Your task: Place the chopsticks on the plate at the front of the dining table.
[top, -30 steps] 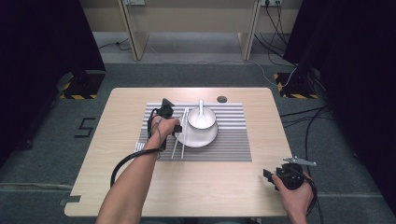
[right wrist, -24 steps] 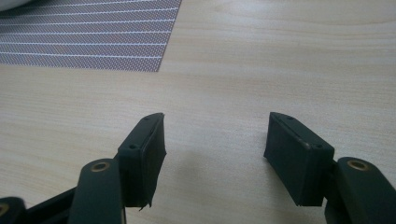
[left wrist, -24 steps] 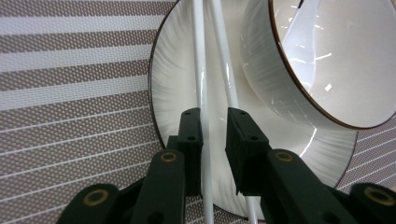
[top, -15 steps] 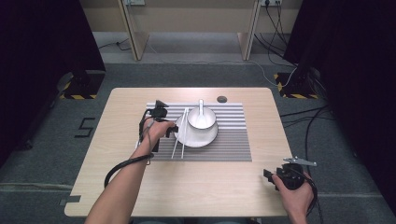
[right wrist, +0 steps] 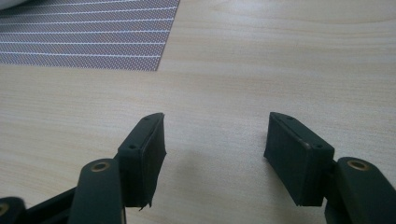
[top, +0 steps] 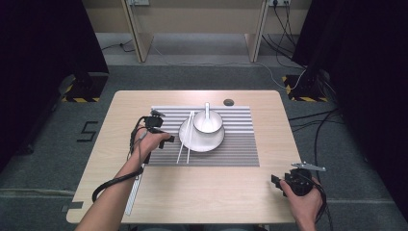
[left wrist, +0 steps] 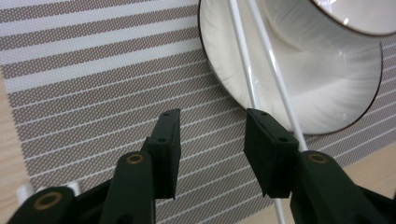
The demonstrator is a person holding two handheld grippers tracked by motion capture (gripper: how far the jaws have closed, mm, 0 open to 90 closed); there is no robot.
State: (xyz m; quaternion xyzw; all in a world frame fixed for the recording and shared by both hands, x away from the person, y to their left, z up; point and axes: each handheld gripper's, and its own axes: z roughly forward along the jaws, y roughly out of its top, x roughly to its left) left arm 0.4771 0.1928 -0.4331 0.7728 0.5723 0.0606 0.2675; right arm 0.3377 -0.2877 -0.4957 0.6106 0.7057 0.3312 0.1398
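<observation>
Left gripper (top: pixel 155 126) hovers over the striped mat (top: pixel 240 149), just left of the plate (top: pixel 202 143); its fingers (left wrist: pixel 168 140) have just been opening and stand spread with nothing between them. Two white chopsticks (top: pixel 185 142) lie across the plate's left rim, seemingly touching the bowl (top: pixel 208 122). Right gripper (top: pixel 293 180) rests over bare counter (top: pixel 216 192), fingers (right wrist: pixel 144 154) spread, empty.

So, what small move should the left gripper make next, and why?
Probably draw the left gripper back a little more from the chopsticks. Its jaws have just been opening and nothing is between them. The white chopsticks now lie with their tips on the plate rim, beside the bowl with the spoon. One jaw is close to a stick, so a careless move could knock it.
</observation>
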